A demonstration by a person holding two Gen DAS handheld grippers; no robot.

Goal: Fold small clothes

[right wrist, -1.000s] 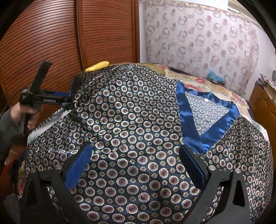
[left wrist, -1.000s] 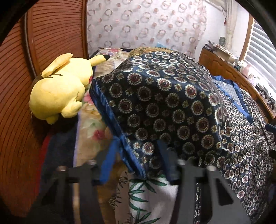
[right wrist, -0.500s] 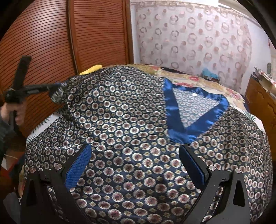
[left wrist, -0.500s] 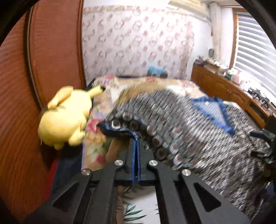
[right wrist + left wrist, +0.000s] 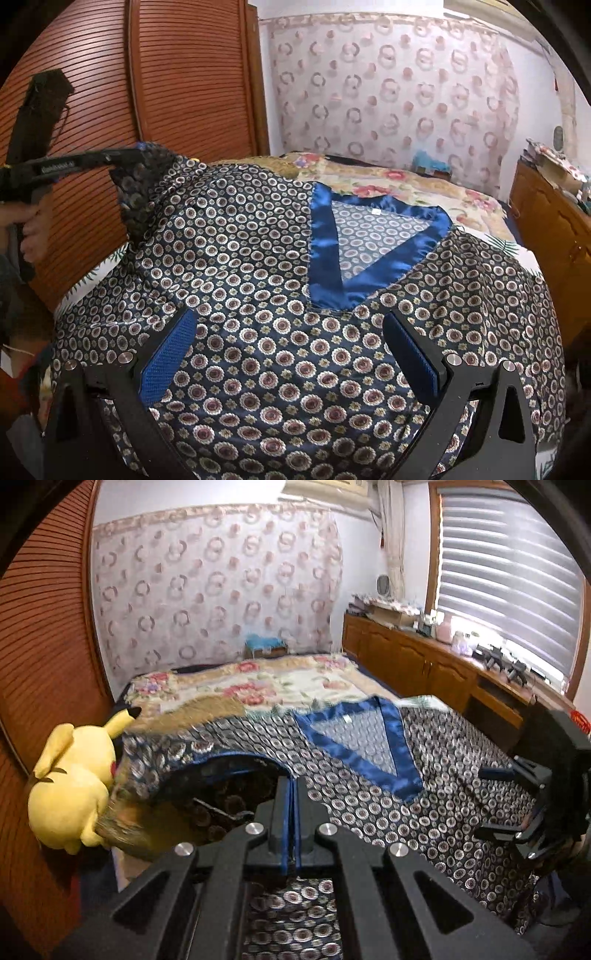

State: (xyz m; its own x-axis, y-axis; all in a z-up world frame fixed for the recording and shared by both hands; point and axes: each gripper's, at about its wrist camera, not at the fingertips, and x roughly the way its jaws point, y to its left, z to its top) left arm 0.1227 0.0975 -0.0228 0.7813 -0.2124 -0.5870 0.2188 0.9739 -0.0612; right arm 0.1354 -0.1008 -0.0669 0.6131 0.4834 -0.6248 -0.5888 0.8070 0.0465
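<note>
Right wrist view shows a big bed (image 5: 424,192) with a flowery cover, and most of it is hidden under a dark blue top (image 5: 277,332) with round ring patterns all over. The top lies spread flat, and its shiny blue V-shaped neck band (image 5: 325,251) points toward the camera. Behind the bed is a wall with a pale ring-pattern curtain (image 5: 388,92), and on the left stand brown slatted doors (image 5: 166,74). A wooden cabinet (image 5: 554,229) runs along the right side of the room. In the left wrist view a window with white blinds (image 5: 506,572) sits above that cabinet. A yellow plush toy (image 5: 70,794) lies on the left edge of the bed, just beside the top. The right gripper (image 5: 291,354) hangs over the lower part of the top with its two blue pads wide apart, and nothing is between them. The left gripper (image 5: 293,805) has its fingers pressed together on the blue-trimmed edge of one sleeve. That pinched edge is lifted up off the bed, so the cloth makes a little dark tent under it. A person's hand (image 5: 29,229) holds the left gripper's handle at the far left in the right wrist view.
</note>
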